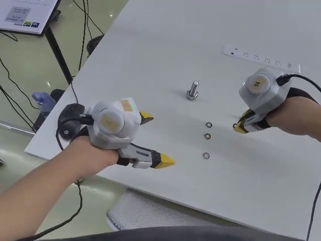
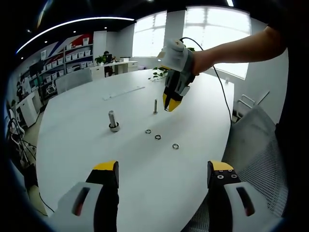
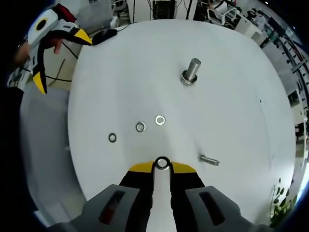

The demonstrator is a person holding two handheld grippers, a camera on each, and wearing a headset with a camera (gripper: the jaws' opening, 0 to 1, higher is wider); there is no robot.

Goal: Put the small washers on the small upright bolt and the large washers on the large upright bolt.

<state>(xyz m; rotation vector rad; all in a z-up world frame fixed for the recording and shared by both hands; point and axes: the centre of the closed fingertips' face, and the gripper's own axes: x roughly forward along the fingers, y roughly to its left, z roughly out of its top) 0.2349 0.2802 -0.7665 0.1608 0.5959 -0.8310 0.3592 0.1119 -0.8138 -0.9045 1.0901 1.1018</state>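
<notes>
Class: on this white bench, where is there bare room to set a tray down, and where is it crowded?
Free: the white tabletop beyond the large silver upright bolt, up to the white power strip; also the strip nearer than the three small metal washers. Crowded: between the left gripper and right gripper.

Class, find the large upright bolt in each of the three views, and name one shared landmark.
Head view: large upright bolt above centre, above the three loose washers.
Left gripper view: bolt left of centre, left of the washers.
Right gripper view: bolt upper right of centre.
Shared landmark: the washer row.
</notes>
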